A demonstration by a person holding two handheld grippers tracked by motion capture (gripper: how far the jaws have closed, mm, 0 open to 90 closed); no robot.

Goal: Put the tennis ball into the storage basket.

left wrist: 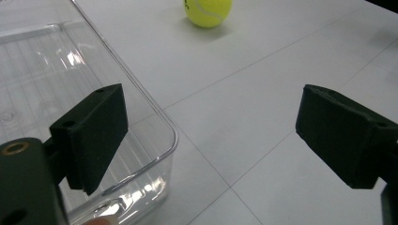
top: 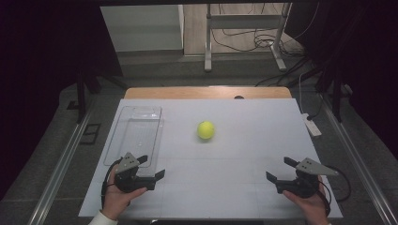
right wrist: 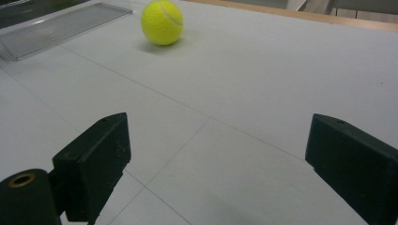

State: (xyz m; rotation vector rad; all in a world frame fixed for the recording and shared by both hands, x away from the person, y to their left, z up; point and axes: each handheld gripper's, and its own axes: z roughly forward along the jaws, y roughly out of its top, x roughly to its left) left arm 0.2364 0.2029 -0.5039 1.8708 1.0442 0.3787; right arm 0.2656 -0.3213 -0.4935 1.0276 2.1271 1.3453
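A yellow-green tennis ball [top: 206, 130] [left wrist: 208, 11] [right wrist: 162, 22] rests alone near the middle of the white table. A clear plastic tray [top: 136, 136] [left wrist: 42, 84] [right wrist: 56, 28] lies at the left, with nothing in it. My left gripper [top: 151, 168] [left wrist: 211, 136] is held low at the tray's near end, open, one jaw over the tray's corner. At the near right, my right gripper [top: 280, 169] [right wrist: 220, 159] is open over bare table and points toward the ball. Nothing sits between either pair of jaws.
The white board [top: 244, 154] covers a wooden table whose far edge [top: 206, 92] shows beyond it. A white remote-like object [top: 311, 124] lies at the board's right edge. Metal stand legs and cables [top: 244, 42] are on the floor behind.
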